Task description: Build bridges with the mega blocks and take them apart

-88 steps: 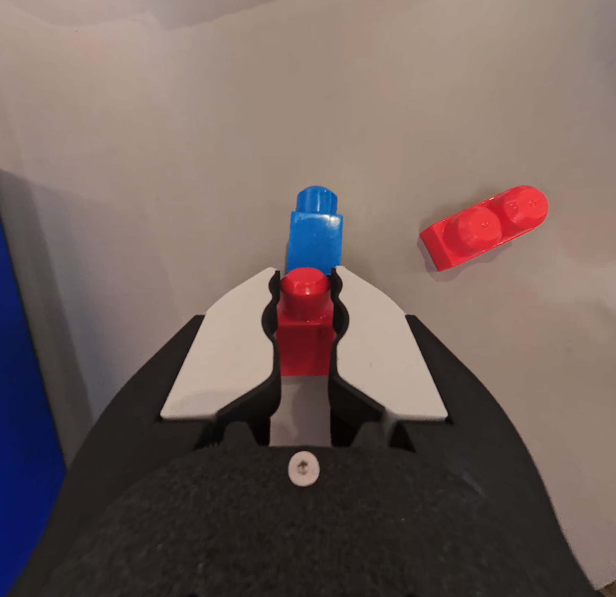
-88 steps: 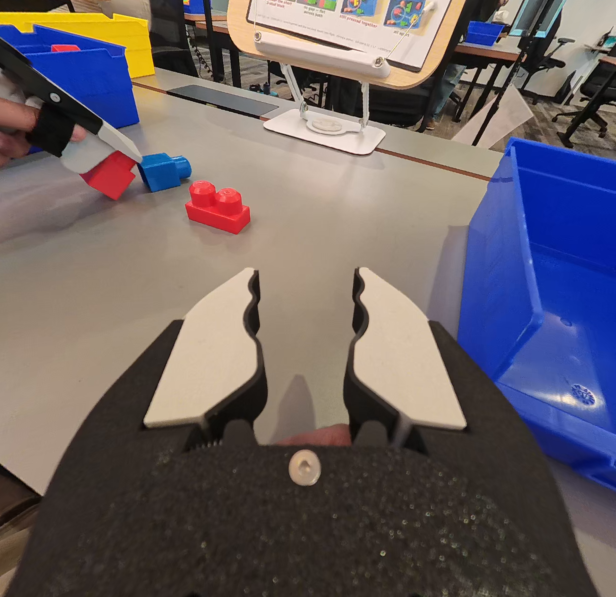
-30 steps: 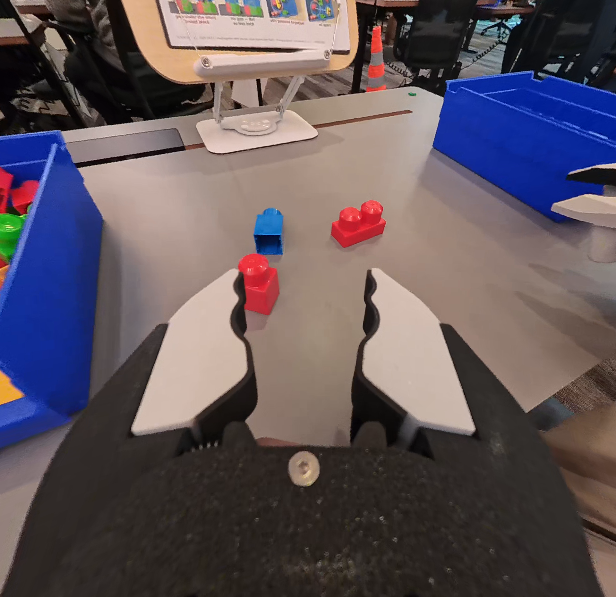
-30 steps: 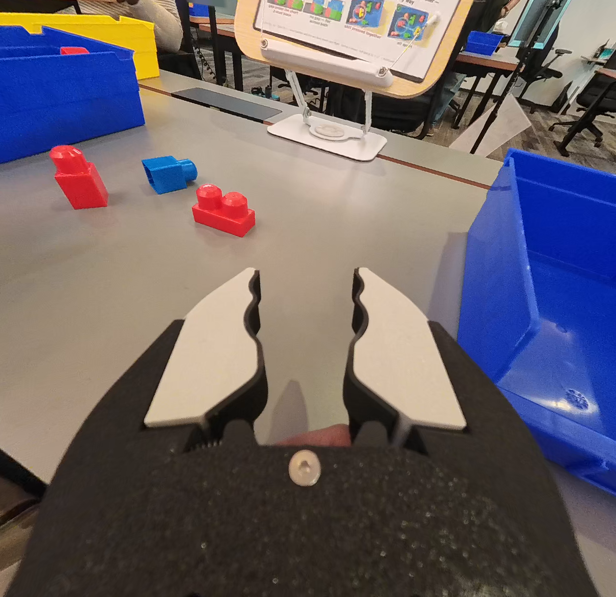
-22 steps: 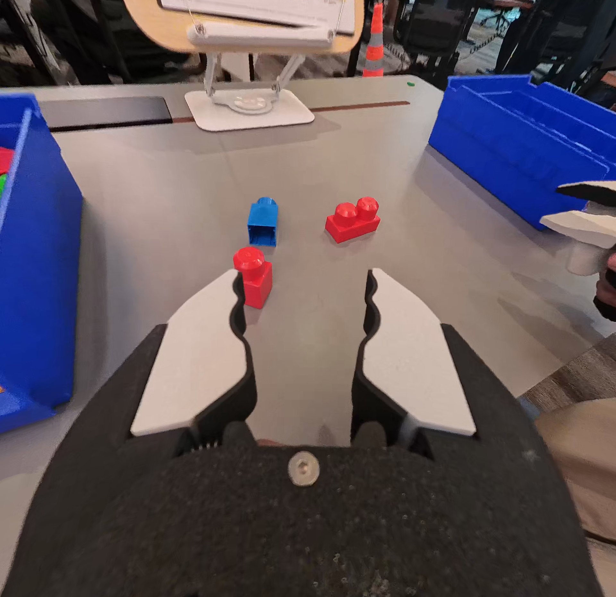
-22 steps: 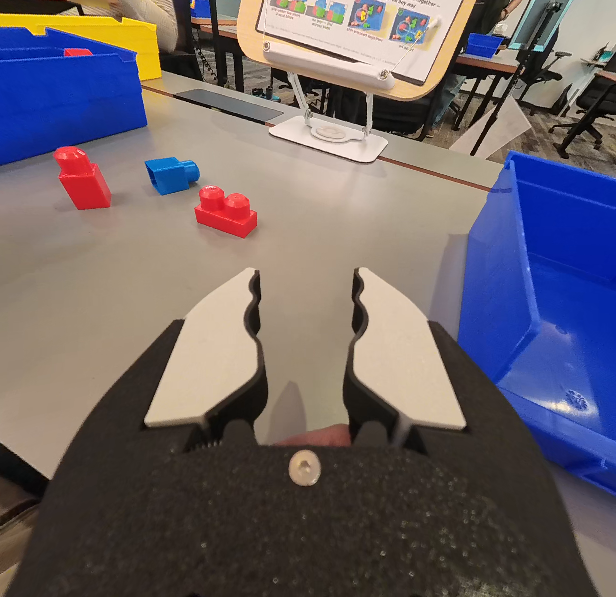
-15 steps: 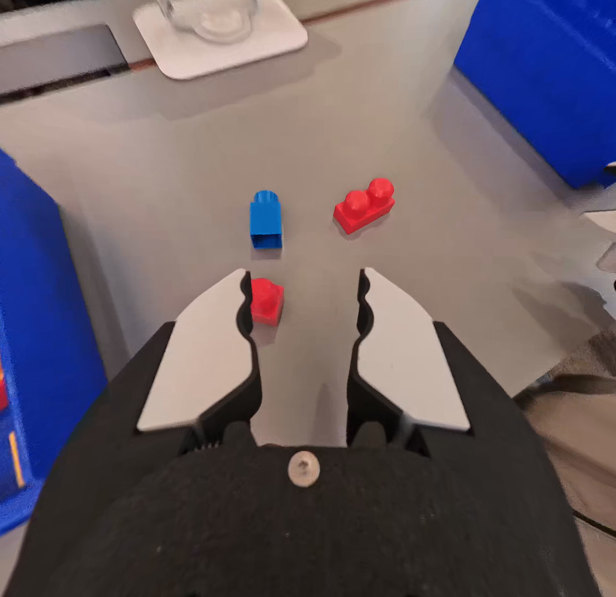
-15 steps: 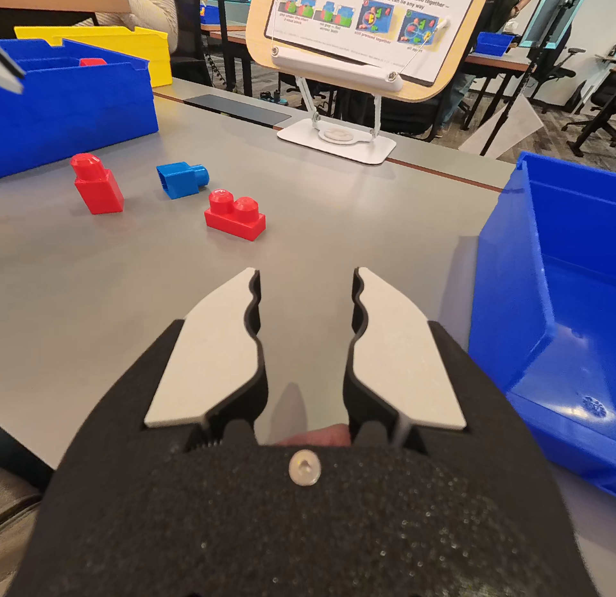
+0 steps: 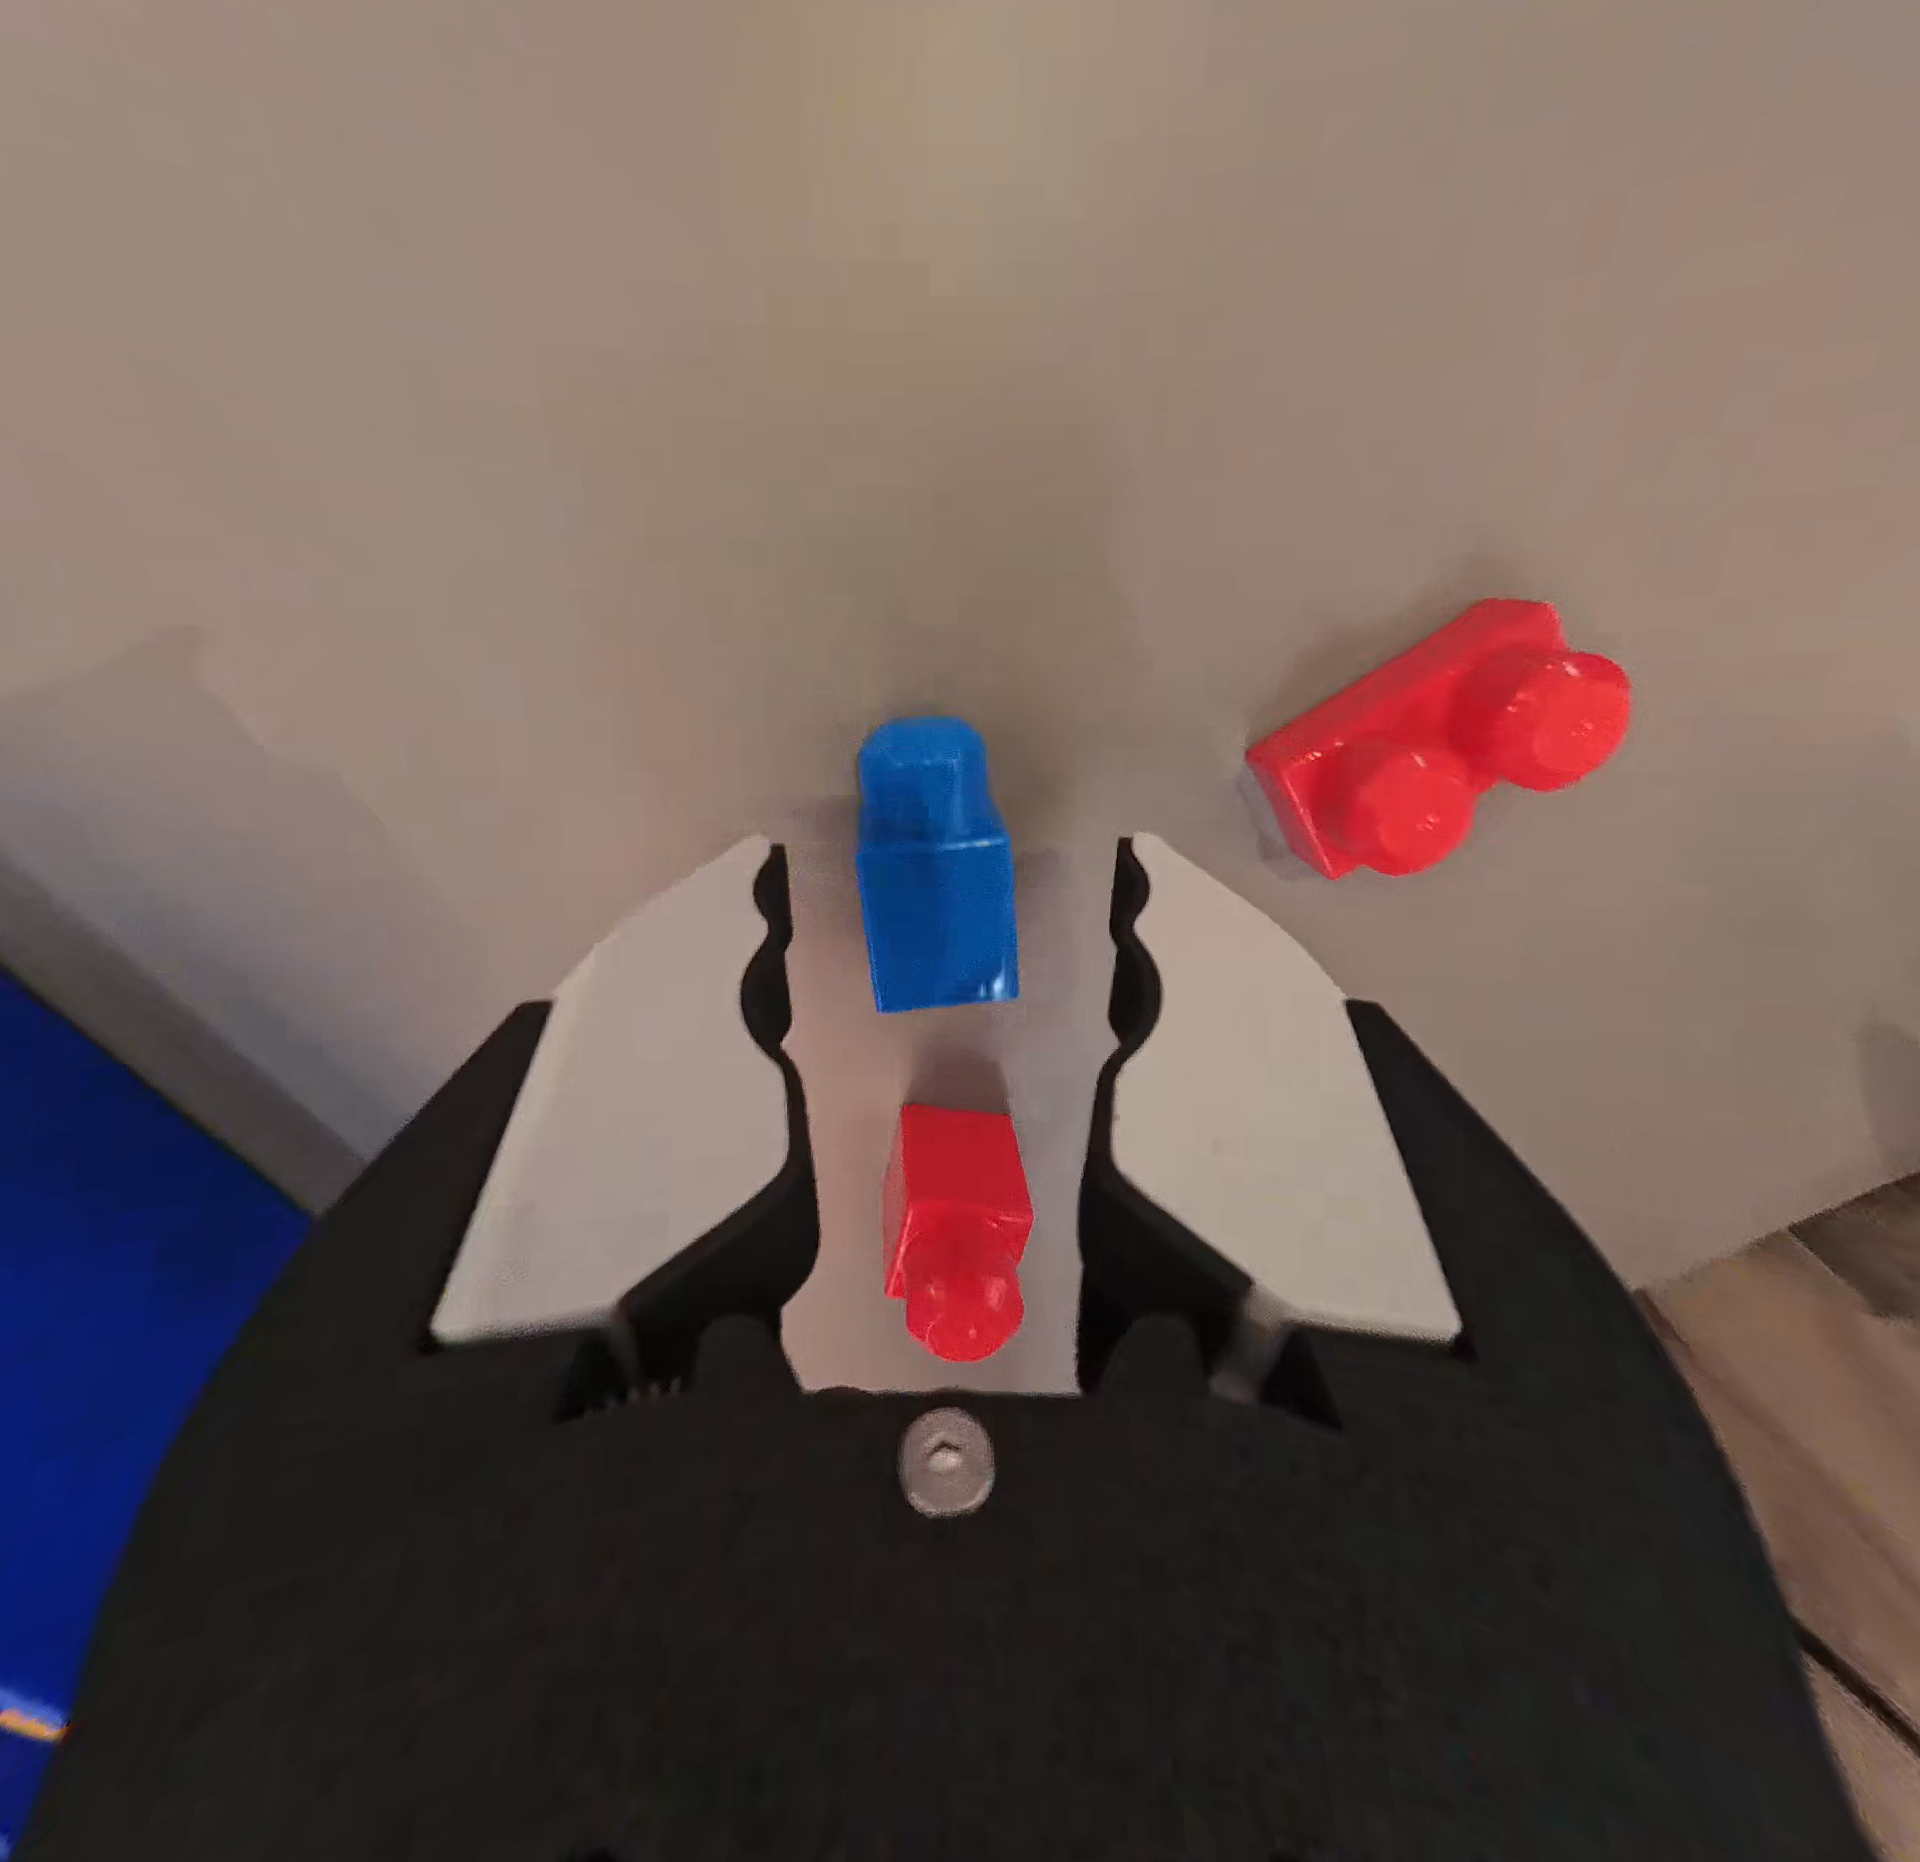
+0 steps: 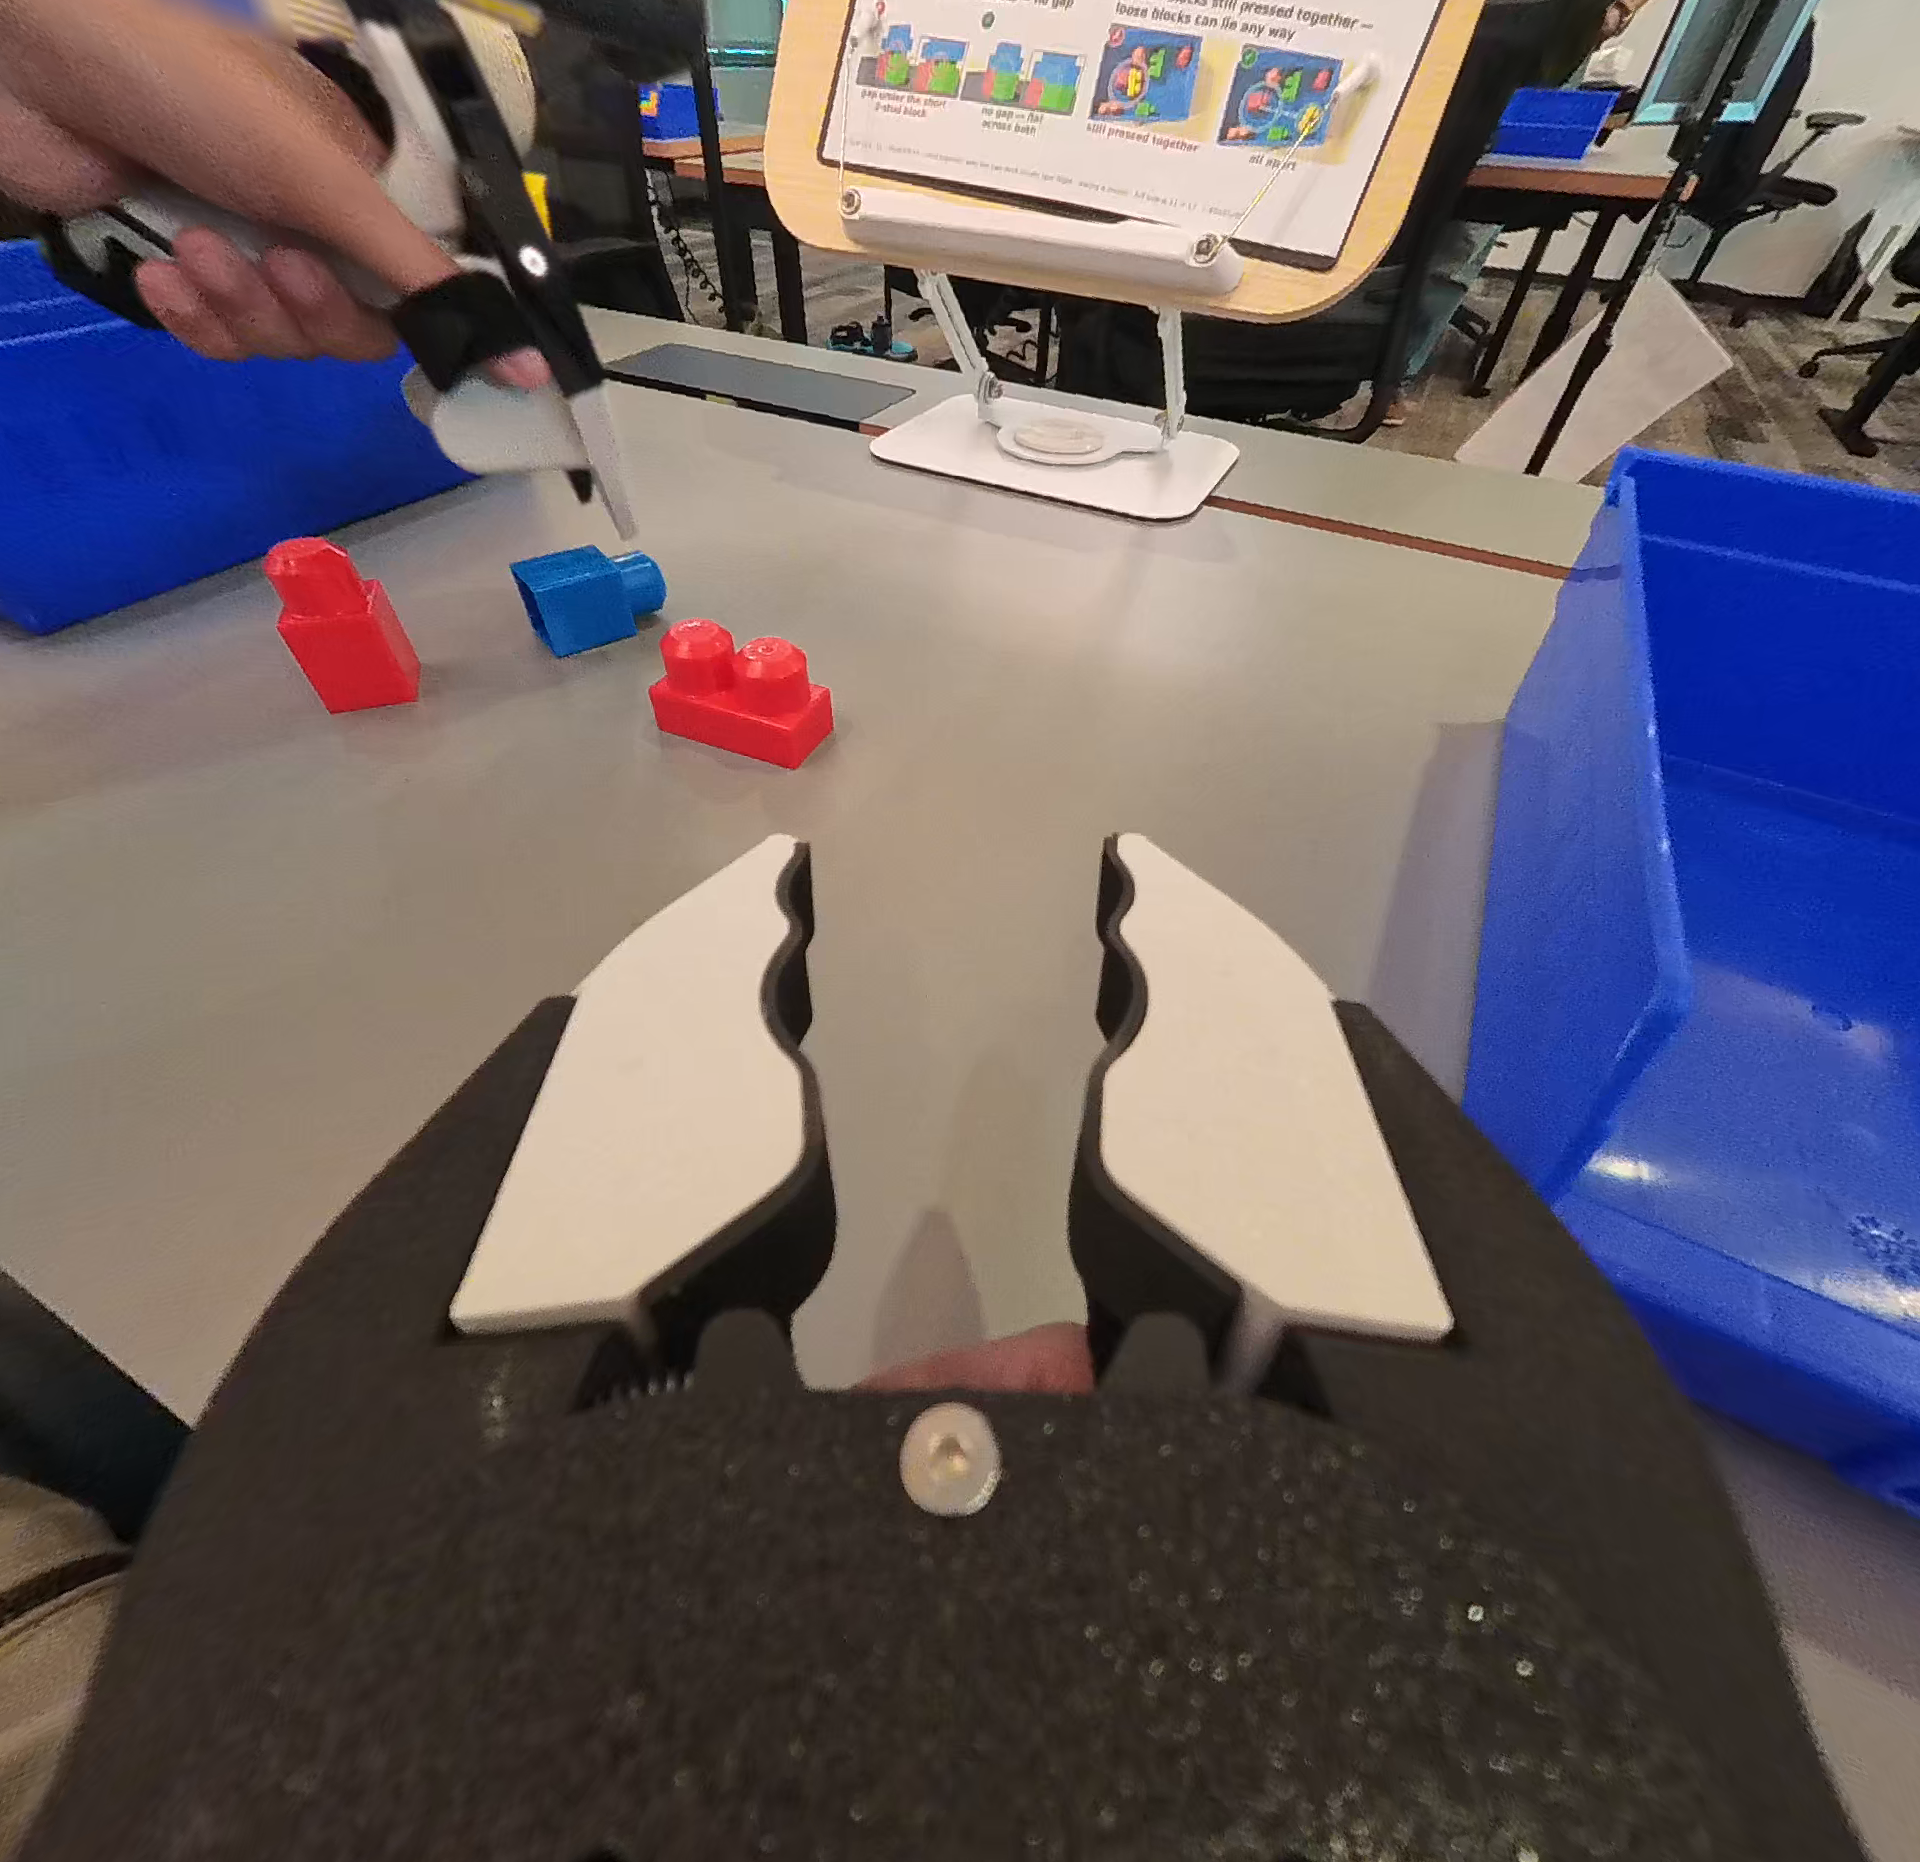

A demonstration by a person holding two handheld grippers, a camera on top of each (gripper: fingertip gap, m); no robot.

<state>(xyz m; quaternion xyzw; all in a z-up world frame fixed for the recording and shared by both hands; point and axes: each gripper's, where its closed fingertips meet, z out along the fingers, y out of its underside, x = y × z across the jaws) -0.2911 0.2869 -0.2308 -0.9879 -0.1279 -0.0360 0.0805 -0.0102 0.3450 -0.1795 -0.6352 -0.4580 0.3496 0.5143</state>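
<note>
Lying sideways, blue one-stud block [image 9: 935, 903]

Blocks: we see three apart on the surface [image 10: 1039, 669].
Bins: one [image 10: 156, 462] left, one [image 10: 1714, 877] right.
Two-stud block [image 10: 743, 706]: rightmost.

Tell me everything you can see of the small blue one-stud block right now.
The small blue one-stud plastic block is glossy, a squarish body with one round stud. It lies on its side on the grey table, stud pointing away from the upright red one-stud block, apart from both red blocks. The open left gripper hangs just above it; no contact is visible.
</note>
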